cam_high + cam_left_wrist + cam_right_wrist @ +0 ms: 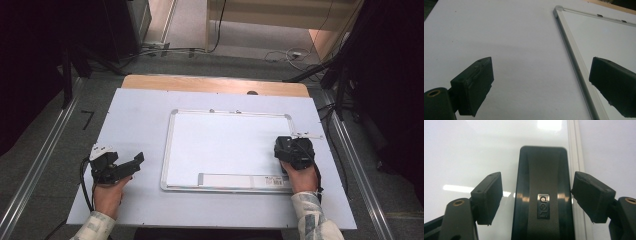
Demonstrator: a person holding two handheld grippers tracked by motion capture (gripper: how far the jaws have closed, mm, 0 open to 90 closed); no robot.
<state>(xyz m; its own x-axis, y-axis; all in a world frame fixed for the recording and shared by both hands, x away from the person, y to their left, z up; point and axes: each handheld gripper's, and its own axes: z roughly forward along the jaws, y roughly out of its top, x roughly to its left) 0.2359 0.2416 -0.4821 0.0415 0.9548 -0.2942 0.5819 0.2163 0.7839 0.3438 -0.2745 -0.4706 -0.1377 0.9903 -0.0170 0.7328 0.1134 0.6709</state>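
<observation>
The right hand-held gripper point(536, 191) stands released over a black eraser point(543, 195), a smooth, glossy oblong with rounded corners, a raised middle band and a small chrome badge. The eraser lies between the two matte, blocky black pads point(489, 197) and reaches out ahead of them; the left pad stands clear of it, while the right one sits at its edge, and whether it touches I cannot tell. No earlier picture bears on how the jaws got there. The eraser rests on a whiteboard point(474, 150), a shiny rectangle with a thin pale metal frame and rounded corners; that frame runs just to the right of the eraser. In the high view this hand-held gripper point(292, 145) sits at the board's right edge. The left hand-held gripper point(135, 162) is wide apart and grasps nothing; it lies low over the flat, matte white bench point(135, 115), with the board's left frame passing between its pads.
</observation>
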